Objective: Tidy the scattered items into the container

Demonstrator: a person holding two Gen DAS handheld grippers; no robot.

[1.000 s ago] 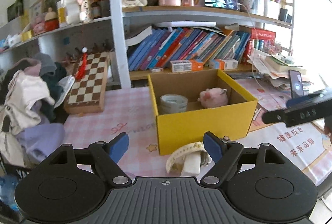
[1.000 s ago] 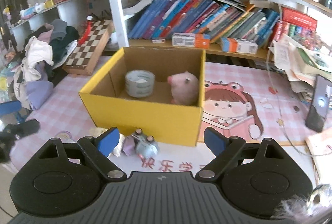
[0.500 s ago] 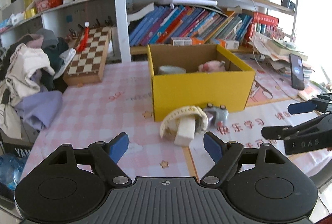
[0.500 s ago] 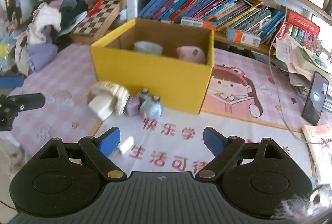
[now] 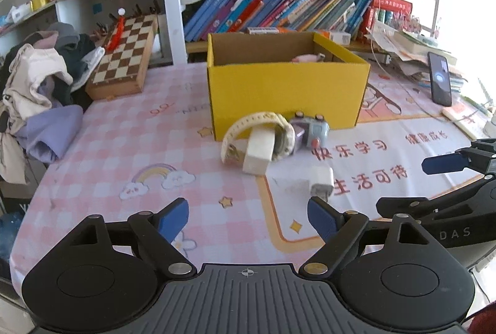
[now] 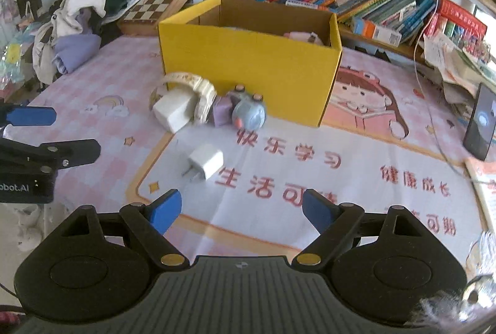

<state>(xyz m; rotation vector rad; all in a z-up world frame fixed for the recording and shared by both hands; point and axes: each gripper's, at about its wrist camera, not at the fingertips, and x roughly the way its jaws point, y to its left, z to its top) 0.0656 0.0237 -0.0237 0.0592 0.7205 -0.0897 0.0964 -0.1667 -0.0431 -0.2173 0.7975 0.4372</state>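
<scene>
A yellow cardboard box (image 5: 288,92) (image 6: 248,64) stands mid-table, and the top of a pink plush (image 5: 305,58) (image 6: 305,36) shows inside it. Against its front lie a cream strap (image 5: 257,123) (image 6: 204,95) looped over a white block (image 5: 259,152) (image 6: 173,112), and a grey-blue toy (image 5: 316,131) (image 6: 248,114). A small white plug charger (image 5: 322,180) (image 6: 206,163) lies nearer. My left gripper (image 5: 248,217) hovers low before the charger, its jaws opening and empty. My right gripper (image 6: 240,210) hangs just behind the charger, its jaws closing with nothing between them.
A chessboard (image 5: 124,55) and a heap of clothes (image 5: 37,86) sit at the left. At the right, a black phone (image 5: 439,83) (image 6: 480,123) leans by stacked papers. Shelves of books (image 5: 279,8) run behind the box. Each gripper's view shows the other one at its edge.
Both grippers have sunk and drawn back from the box. Its inside is now mostly hidden, and the strap, toy and white charger have come into full view.
</scene>
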